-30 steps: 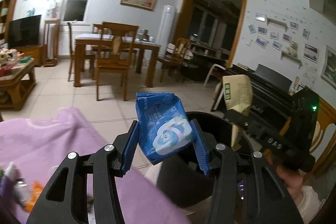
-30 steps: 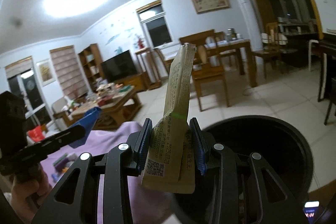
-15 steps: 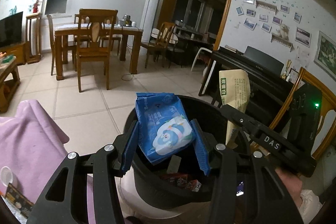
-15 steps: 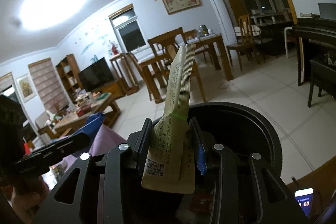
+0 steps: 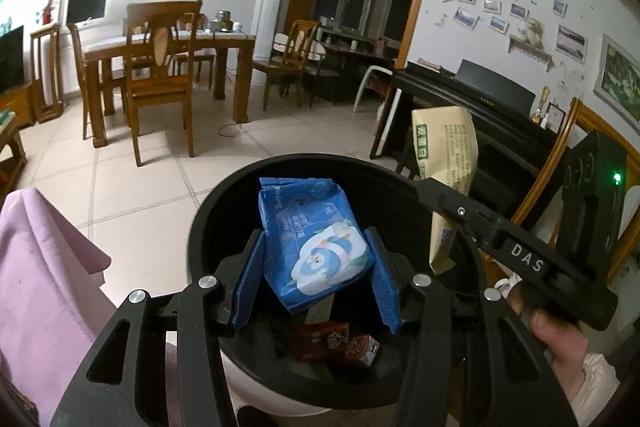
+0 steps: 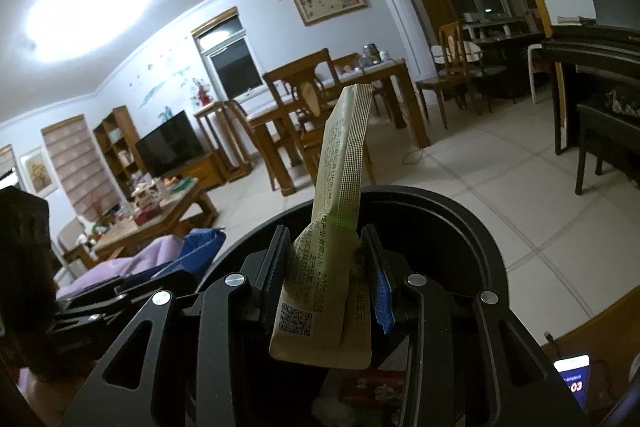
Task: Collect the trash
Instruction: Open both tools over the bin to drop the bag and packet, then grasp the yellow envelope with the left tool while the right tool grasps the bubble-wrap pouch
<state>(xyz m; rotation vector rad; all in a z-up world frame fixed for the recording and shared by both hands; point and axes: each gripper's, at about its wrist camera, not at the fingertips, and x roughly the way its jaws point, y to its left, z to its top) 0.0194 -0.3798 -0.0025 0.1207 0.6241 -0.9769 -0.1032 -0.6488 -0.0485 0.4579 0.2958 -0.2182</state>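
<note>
At the far left of the left wrist view a pink cloth (image 5: 44, 291) runs out of frame. Beside it, the left gripper (image 5: 316, 275) is clenched on a blue wet-wipe packet (image 5: 312, 243), held over the mouth of the black trash bin (image 5: 224, 203); the packet's long axis tilts up and to the left, and its lower corner hides part of the bin's contents. Red snack wrappers (image 5: 332, 341) lie at the bottom, partly covered by the gripper's frame. To the right, the right gripper (image 6: 326, 267) grasps a tan paper sachet (image 6: 340, 211) that stands nearly upright, top end leaning slightly right, above the bin's rim (image 6: 460, 211). Its small printed text is hard to read. A phone screen (image 6: 572, 377) is cut off at the lower right edge
</note>
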